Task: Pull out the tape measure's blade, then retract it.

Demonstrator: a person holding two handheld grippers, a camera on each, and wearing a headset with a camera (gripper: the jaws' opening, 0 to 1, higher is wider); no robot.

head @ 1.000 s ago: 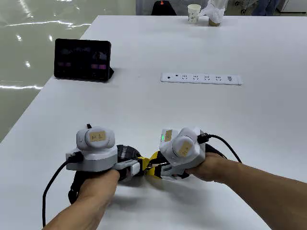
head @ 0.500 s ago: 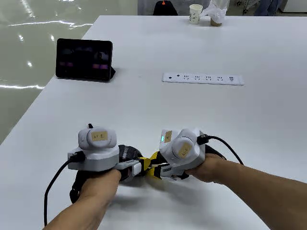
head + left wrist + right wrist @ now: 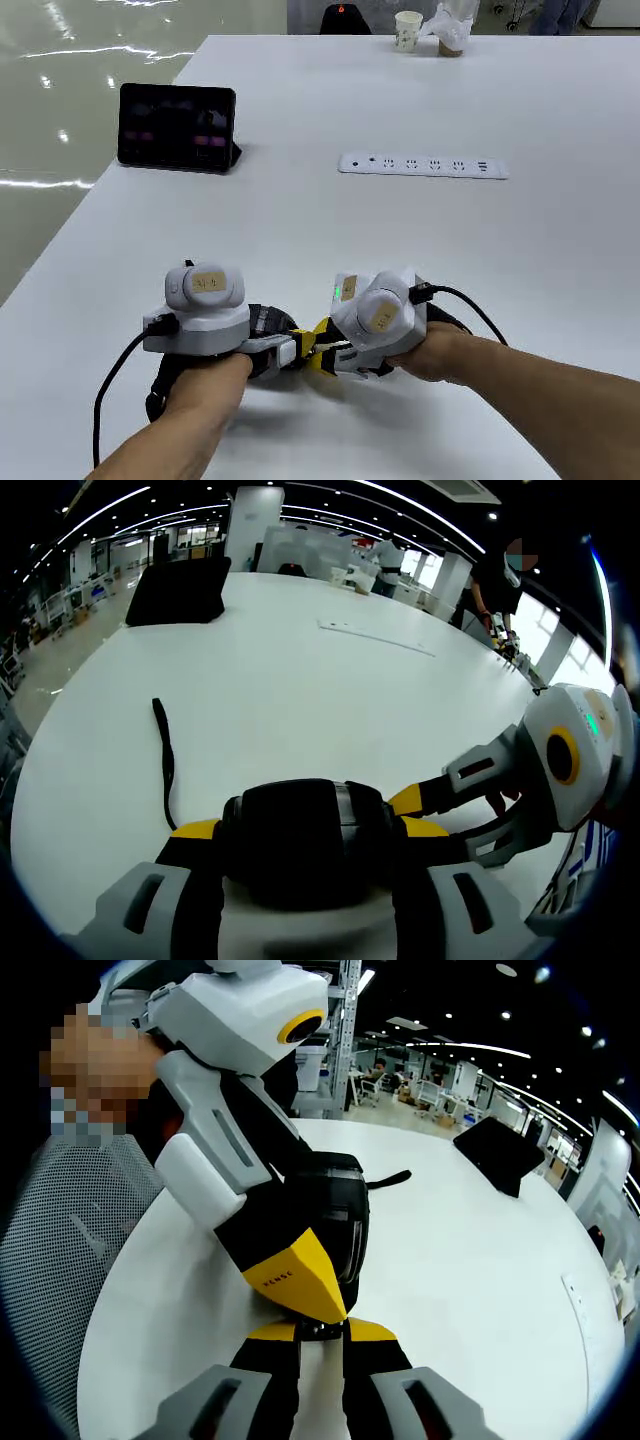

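Left gripper (image 3: 308,828): jaws closed on the black case of the tape measure (image 3: 335,1215), one yellow tip on each side, holding it just above the table (image 3: 400,240). Right gripper (image 3: 322,1332): fingers nearly pressed together, pinching a small dark part at the case mouth – judged to be the blade end (image 3: 320,1329), though too small to confirm. The two grippers are just beside each other and no length of blade shows between them. Assessment – extraction not yet begun; pull-out and retraction both remain. The wrist strap (image 3: 165,760) lies slack on the table. Further off: power strip (image 3: 423,165), tablet (image 3: 177,127), paper cup (image 3: 407,29)
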